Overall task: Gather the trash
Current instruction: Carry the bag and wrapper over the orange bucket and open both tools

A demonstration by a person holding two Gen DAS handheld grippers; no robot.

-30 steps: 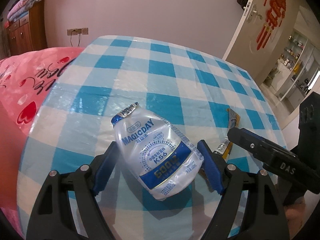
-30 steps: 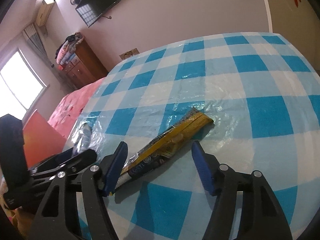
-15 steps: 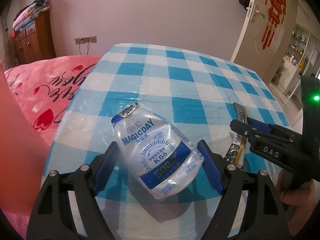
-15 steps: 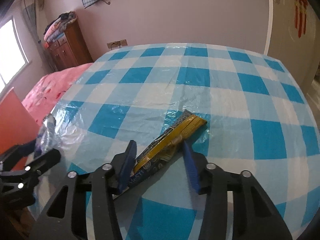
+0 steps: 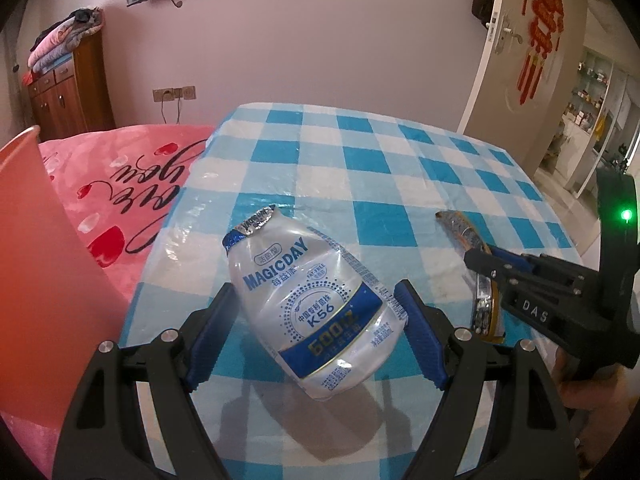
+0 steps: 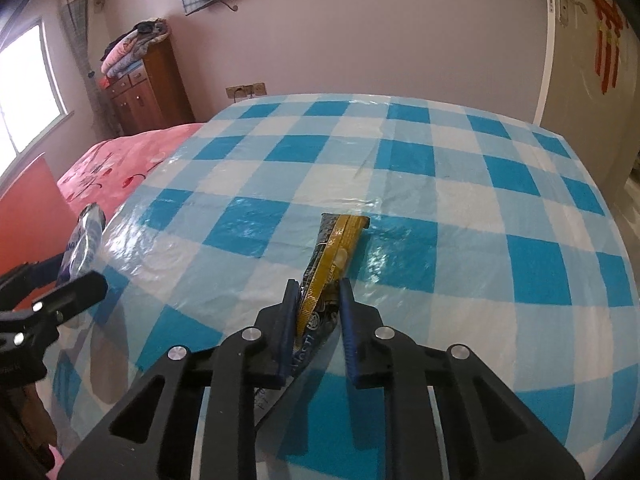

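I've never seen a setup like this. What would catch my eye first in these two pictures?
Probably the crumpled white MAGICDAY bottle, clamped in the left gripper above the blue-checked tablecloth. Next, the right gripper, shut on a gold-and-black snack wrapper that sticks out ahead of it. At the left edge of the left wrist view stands an orange-pink bin, beside a pink bedspread.

bottle (image 5: 316, 312) clamped in left gripper (image 5: 316, 340), over table (image 5: 360, 168). wrapper (image 6: 332, 264) pinched in right gripper (image 6: 316, 312), just right of bottle, far end out over table. bed (image 5: 120, 184) left of table, bin (image 5: 36, 240) nearer, at left. cabinet (image 5: 68, 92) behind bed, against wall. door (image 5: 532, 60) far right.
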